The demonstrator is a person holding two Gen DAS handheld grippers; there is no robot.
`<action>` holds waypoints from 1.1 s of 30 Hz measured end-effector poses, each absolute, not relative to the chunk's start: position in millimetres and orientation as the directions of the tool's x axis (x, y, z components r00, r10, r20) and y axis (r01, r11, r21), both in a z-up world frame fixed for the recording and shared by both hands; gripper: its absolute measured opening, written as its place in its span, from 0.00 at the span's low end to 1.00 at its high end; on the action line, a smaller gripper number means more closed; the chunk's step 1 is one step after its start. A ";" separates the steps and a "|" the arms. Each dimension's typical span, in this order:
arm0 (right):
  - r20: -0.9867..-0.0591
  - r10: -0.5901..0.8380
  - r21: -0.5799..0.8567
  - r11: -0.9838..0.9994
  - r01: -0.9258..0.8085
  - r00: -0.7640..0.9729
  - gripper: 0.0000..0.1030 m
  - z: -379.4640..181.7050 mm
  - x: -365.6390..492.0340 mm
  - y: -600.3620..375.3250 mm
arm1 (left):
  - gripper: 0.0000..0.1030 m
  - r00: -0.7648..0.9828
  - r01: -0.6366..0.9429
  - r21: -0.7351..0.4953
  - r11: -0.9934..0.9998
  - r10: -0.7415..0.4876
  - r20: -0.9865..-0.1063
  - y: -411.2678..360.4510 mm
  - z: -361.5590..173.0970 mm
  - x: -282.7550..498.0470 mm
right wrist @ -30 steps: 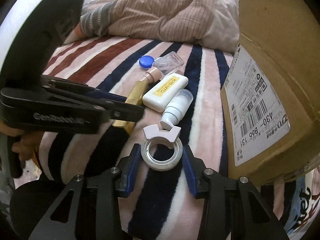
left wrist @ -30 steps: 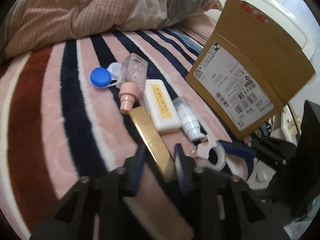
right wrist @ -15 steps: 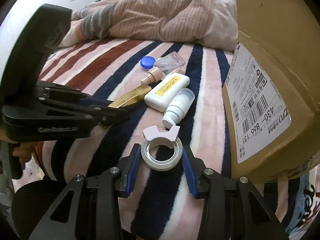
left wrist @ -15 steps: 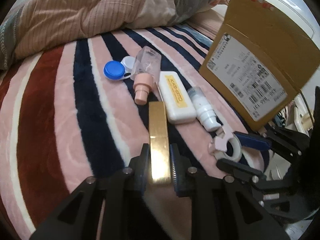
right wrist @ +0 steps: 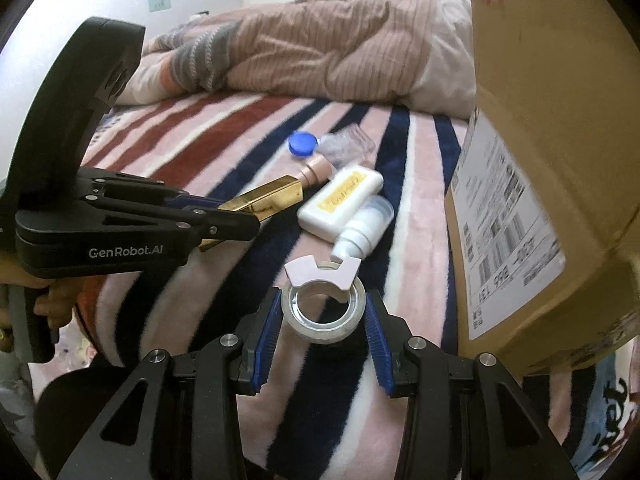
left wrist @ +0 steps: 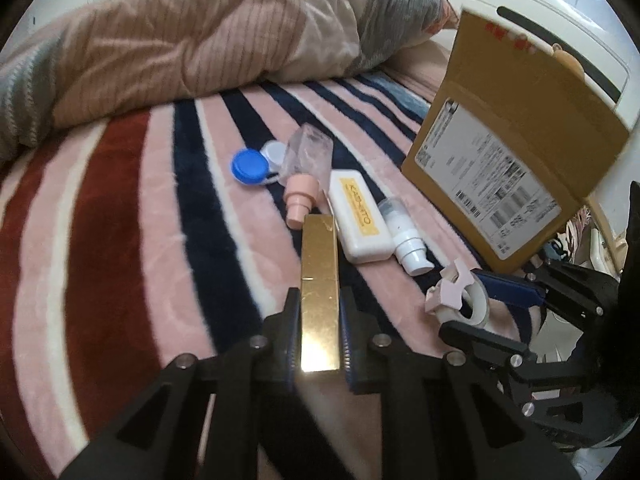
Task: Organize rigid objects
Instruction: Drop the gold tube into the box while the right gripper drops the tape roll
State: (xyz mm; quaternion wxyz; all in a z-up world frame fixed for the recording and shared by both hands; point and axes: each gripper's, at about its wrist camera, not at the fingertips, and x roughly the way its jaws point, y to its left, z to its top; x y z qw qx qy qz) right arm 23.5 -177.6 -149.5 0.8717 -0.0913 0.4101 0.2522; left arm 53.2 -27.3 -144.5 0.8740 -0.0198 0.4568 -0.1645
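our left gripper [left wrist: 319, 320] is clamped on the near end of a long gold bar [left wrist: 319, 276], its two fingers pressed flat against the bar's sides. in the right wrist view the bar [right wrist: 266, 199] juts out from the left gripper [right wrist: 224, 220] at a slight upward tilt, its far end just beside a pink-capped clear bottle [right wrist: 320, 166].

our right gripper [right wrist: 323, 326] has its fingers set around a roll of clear tape [right wrist: 323, 314] with a pink dispenser tab; the blue pads sit just beside the roll on either side, and we cannot tell whether they press it. the roll [left wrist: 464, 300] lies on the striped blanket [left wrist: 120, 240].

beyond the bar's far end the other things lie close together on the blanket: the pink-capped clear bottle [left wrist: 306, 176], a blue round cap [left wrist: 249, 166] just beside it, a white flat case with a yellow label [left wrist: 358, 216], and a small white pump bottle [left wrist: 402, 234] touching the case's side. well apart from the bar, a cardboard box [left wrist: 512, 152] with a shipping label stands to the right of this cluster. a rumpled striped quilt [left wrist: 208, 36] is heaped at the far side of the blanket.
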 end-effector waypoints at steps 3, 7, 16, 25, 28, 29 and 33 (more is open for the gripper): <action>-0.739 0.395 0.055 0.843 -0.536 0.545 0.36 -132.5 15.6 -174.8 | 0.15 0.565 0.260 -0.176 0.950 -0.297 -0.769 -19.3 -123.2 40.1; -0.687 0.449 0.055 0.816 -0.575 0.571 0.36 -97.5 3.2 -171.3 | 0.15 0.625 0.252 -0.138 0.958 -0.270 -0.733 -11.0 -85.9 20.2; -0.538 0.530 0.050 0.796 -0.603 0.655 0.36 -10.7 -2.1 -200.5 | 0.15 0.730 0.305 -0.053 0.951 -0.269 -0.628 -40.4 6.3 2.0; -0.498 0.439 0.029 0.870 -0.492 0.748 0.36 14.3 14.1 -283.1 | 0.15 0.697 0.446 -0.025 0.895 -0.365 -0.617 -131.2 43.2 27.9; -0.522 0.401 0.029 0.890 -0.454 0.753 0.36 5.9 25.5 -311.1 | 0.15 0.662 0.489 -0.030 0.872 -0.393 -0.638 -163.5 41.8 43.7; -0.534 0.388 0.030 0.896 -0.442 0.751 0.36 2.8 32.8 -319.9 | 0.15 0.650 0.500 -0.030 0.866 -0.398 -0.648 -173.9 40.1 49.6; -0.577 0.346 0.021 0.912 -0.410 0.740 0.36 -15.5 52.4 -343.0 | 0.15 0.608 0.524 -0.009 0.852 -0.382 -0.696 -210.9 27.4 72.8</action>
